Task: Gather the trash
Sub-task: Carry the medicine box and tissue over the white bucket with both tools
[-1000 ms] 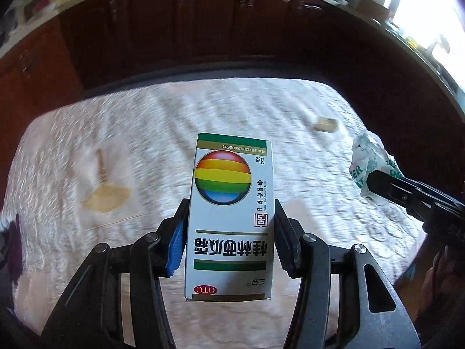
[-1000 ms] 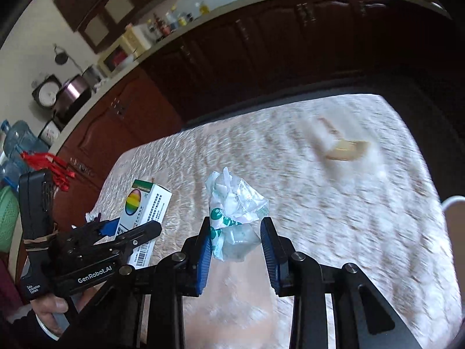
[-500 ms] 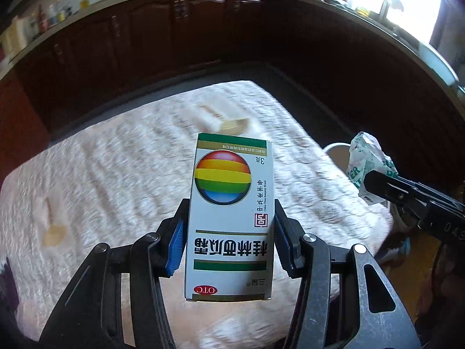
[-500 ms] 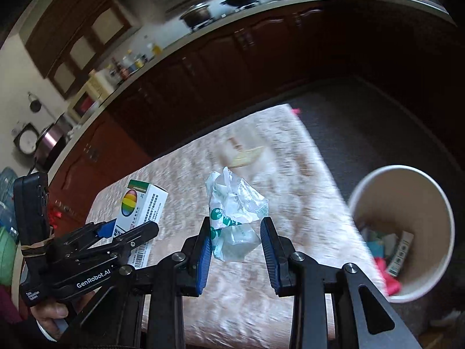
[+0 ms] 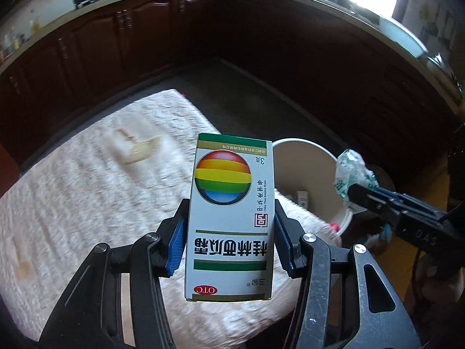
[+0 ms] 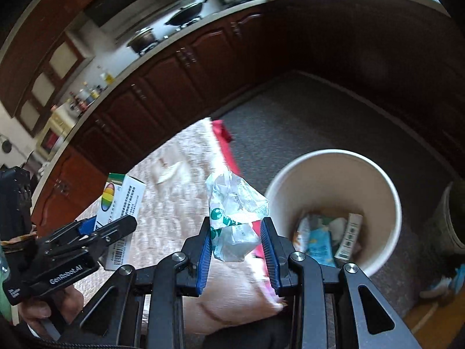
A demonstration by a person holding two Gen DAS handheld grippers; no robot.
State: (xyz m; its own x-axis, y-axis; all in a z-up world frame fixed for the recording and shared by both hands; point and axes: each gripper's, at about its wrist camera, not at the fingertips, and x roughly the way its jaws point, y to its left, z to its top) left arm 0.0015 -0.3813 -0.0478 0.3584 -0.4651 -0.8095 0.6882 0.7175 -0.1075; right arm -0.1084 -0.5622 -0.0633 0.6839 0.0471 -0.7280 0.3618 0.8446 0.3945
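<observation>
My left gripper (image 5: 229, 221) is shut on a white medicine box (image 5: 231, 215) with a rainbow ball and green stripes, held upright over the table's right end. The same box (image 6: 120, 203) shows at the left of the right wrist view, in the left gripper (image 6: 110, 226). My right gripper (image 6: 236, 229) is shut on a crumpled clear wrapper (image 6: 234, 218) with green print, just left of a white trash bin (image 6: 386, 189). In the left wrist view the wrapper (image 5: 353, 171) sits in the right gripper (image 5: 360, 192) over the bin (image 5: 293, 145).
The table wears a cream lace cloth (image 5: 87, 189) with a flat tan scrap (image 5: 142, 149) on it. The bin holds several packets and a small box (image 6: 348, 238). Dark wooden cabinets (image 5: 145, 37) ring the grey floor (image 6: 305, 116). A second container (image 6: 453, 218) stands right of the bin.
Both grippers have swung right across the table, still holding the box and the wrapper. The bin, unseen a second ago, has come into both views and now lies close under the wrapper.
</observation>
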